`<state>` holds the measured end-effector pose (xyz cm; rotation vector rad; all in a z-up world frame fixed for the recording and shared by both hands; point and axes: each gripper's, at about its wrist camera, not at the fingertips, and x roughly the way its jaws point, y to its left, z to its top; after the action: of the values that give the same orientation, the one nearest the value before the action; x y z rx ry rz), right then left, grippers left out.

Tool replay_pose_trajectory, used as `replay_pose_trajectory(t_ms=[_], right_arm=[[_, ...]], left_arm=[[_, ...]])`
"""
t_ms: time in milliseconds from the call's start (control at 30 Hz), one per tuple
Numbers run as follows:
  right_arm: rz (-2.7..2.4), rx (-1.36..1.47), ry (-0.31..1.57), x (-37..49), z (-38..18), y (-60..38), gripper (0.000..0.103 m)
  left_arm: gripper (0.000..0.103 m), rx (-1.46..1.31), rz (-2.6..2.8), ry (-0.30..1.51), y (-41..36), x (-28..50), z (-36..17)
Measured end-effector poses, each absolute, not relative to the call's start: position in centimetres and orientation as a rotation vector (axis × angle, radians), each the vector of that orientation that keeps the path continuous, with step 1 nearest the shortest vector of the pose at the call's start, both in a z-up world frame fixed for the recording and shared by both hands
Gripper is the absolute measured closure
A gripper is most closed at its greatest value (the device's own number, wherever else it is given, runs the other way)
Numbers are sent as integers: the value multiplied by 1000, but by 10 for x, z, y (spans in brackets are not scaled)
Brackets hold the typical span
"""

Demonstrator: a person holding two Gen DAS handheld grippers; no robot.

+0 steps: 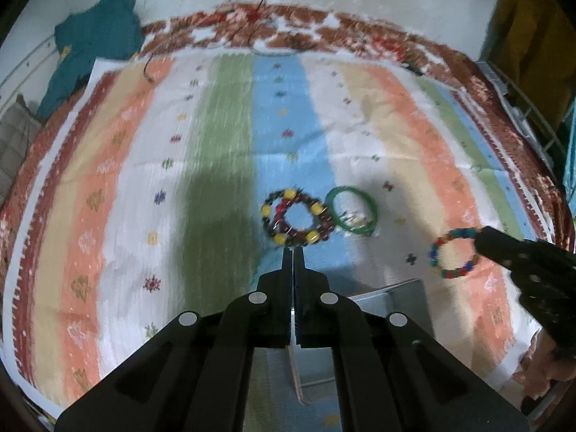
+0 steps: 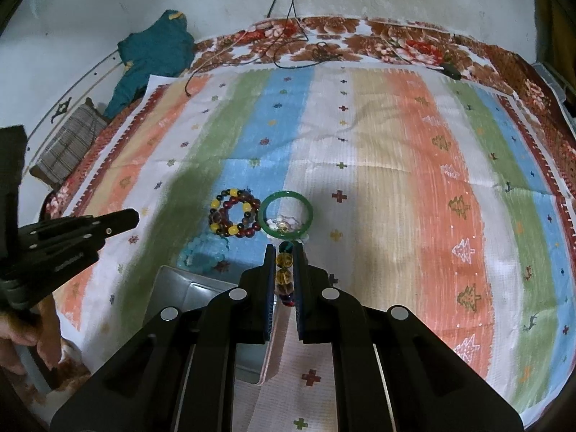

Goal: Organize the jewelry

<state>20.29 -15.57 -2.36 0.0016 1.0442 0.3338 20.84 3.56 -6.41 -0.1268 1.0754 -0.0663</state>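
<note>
A dark beaded bracelet with yellow beads (image 1: 293, 217) (image 2: 234, 216) lies on the striped cloth. Beside it lies a green bangle (image 1: 353, 213) (image 2: 286, 217) with a small pale trinket inside. My left gripper (image 1: 292, 252) is shut and empty, its tips just short of the dark bracelet. My right gripper (image 2: 284, 252) is shut on a multicoloured beaded bracelet (image 2: 284, 270) and holds it above the cloth; the bracelet shows in the left wrist view (image 1: 454, 253) hanging from the right gripper (image 1: 484, 239). A light blue beaded bracelet (image 2: 205, 253) lies near the box.
A grey open box (image 2: 180, 288) (image 1: 388, 297) sits near the front under the grippers. A teal garment (image 2: 154, 50) and a checked cushion (image 2: 68, 144) lie at the far left. Cables (image 2: 288, 18) hang at the back wall. The striped cloth (image 2: 396, 180) covers a floral bedspread (image 2: 396, 39).
</note>
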Motion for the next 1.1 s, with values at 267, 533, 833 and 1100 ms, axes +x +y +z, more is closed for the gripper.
replay_pose_trajectory(t_ms=[267, 533, 833, 1100], right_arm=[[348, -2, 1065, 208, -29, -154, 93], [352, -15, 1083, 214, -33, -151, 93], [370, -38, 1103, 217, -38, -146, 93], [371, -31, 1106, 221, -38, -147, 93]], left_arm=[[79, -174, -52, 1186, 49, 225, -96], [68, -187, -26, 1269, 59, 239, -125], [67, -191, -15, 1335, 59, 253, -151], [67, -208, -29, 1386, 58, 260, -168]])
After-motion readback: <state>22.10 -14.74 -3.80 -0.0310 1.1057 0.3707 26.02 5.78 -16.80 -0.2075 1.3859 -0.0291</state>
